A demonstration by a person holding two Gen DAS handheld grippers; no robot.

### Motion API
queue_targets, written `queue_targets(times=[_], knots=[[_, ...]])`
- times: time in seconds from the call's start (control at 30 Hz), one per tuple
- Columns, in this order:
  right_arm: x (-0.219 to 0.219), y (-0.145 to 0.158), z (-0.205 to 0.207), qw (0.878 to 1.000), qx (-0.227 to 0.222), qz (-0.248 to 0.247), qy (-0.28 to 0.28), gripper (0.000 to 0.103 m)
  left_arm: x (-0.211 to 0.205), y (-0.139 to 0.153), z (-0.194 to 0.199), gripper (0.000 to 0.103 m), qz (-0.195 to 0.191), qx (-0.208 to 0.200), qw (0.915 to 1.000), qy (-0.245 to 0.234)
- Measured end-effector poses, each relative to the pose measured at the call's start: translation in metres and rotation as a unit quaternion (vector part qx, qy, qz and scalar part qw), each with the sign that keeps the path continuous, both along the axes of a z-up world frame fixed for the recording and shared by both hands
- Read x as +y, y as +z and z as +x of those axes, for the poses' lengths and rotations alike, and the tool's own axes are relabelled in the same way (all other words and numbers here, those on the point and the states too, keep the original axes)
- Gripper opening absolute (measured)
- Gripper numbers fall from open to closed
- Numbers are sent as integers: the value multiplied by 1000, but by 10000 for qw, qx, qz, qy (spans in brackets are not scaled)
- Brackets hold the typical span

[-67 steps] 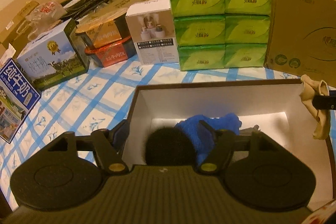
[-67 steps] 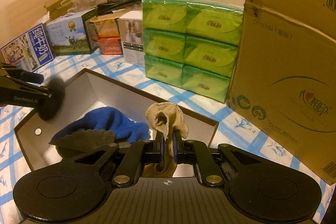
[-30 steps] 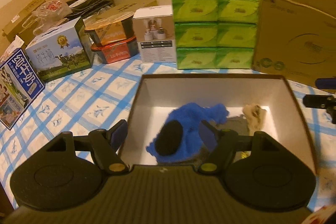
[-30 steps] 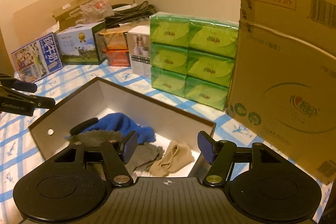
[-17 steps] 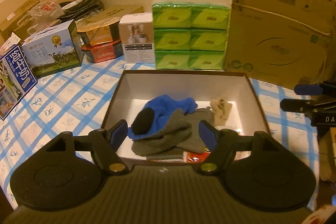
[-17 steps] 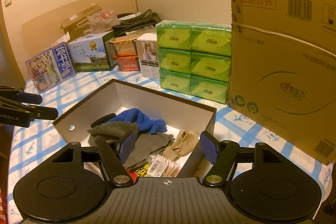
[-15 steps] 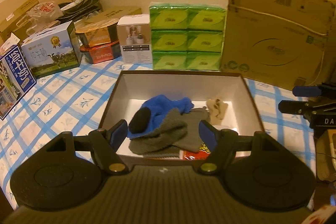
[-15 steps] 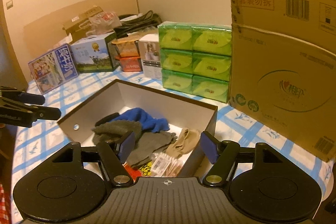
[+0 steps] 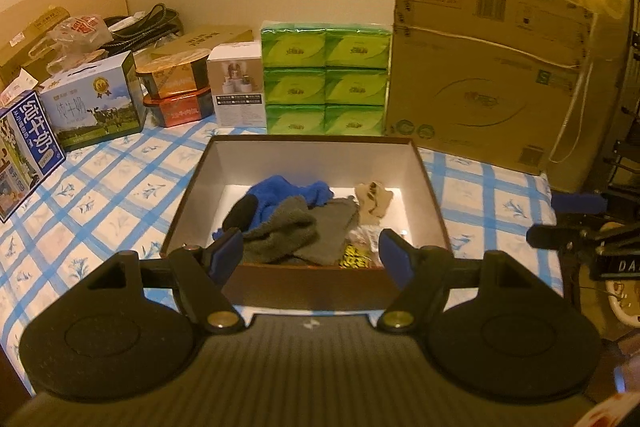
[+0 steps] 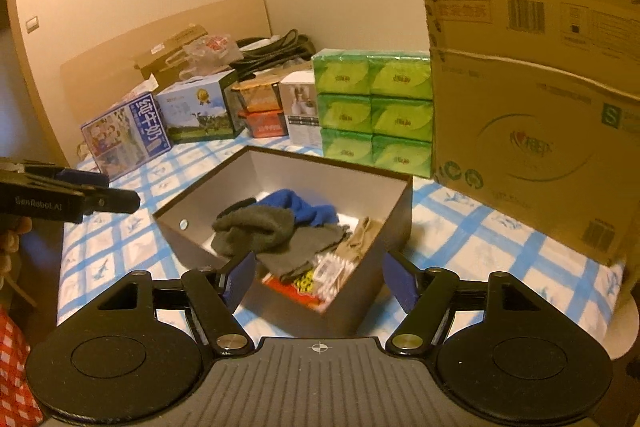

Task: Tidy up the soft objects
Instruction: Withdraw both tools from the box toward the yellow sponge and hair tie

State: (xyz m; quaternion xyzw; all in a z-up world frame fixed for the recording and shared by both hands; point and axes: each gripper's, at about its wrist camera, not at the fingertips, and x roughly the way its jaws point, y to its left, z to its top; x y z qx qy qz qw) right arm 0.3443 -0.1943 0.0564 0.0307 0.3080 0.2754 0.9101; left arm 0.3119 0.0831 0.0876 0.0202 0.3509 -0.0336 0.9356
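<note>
A brown open box with white inside stands on the checked tablecloth; it also shows in the right wrist view. In it lie a blue fuzzy sock, a black sock, grey cloths, a beige sock and some packets. The same pile shows in the right wrist view: the blue sock, the grey cloths, the beige sock. My left gripper is open and empty before the box's near wall. My right gripper is open and empty near the box's corner.
Along the back wall stand stacked green tissue packs, a big cardboard carton, a white box, food tubs and milk cartons. The right gripper shows at the right edge, the left one at the left.
Both grippers let go of their socks over the box, opened and pulled back and up. The black and beige socks now lie in the box.
</note>
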Motion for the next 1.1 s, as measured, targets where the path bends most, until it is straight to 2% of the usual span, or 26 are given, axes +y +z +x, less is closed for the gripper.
queue_targets(times=[0.3,0.6,0.83,1.0,1.1], knots=[[-17,-10,-50,9998,161,-43,-70,71,-14,2,-46,73,-42,-12,10000,-4],[-31,-22,-86,9993,315,-31,-203,71,-20,-4,-86,74,-87,-21,9997,224],[-37,-35,-109,9985,442,-67,-310,71,-25,-26,-116,75,-176,30,9989,444],[-39,-45,-120,9977,550,-100,-382,71,-27,-45,-131,75,-397,163,9977,521],[-39,-52,-124,9970,651,-74,-405,71,-30,-57,-138,75,-367,218,9975,555]])
